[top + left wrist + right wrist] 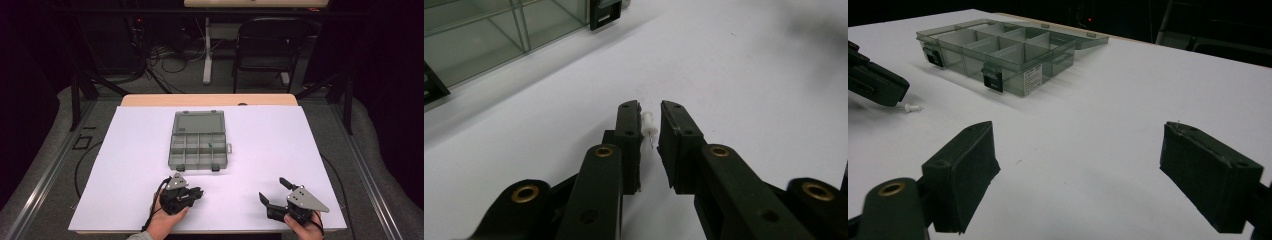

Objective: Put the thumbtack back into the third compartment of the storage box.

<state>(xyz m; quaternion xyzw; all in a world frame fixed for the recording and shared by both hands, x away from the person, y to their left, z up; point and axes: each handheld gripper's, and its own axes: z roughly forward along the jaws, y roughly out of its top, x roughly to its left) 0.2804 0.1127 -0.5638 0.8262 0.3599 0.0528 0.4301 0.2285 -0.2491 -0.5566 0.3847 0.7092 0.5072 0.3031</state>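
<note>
My left hand-held gripper point(650, 131) has narrowed to a slim gap around a small white push pin point(649, 124) lying on the desk point(270, 145), close to one pad; I can't tell if it's pinched. My right hand-held gripper point(1078, 175) rests wide open, holding nothing. The clear compartment box point(198, 141) sits open beyond.

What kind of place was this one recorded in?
Probably a lab or recording studio, not a home: a white-covered table ringed by dark curtains, cables on the floor behind it, a folding chair, and a clear compartment box laid out as the work piece.
</note>
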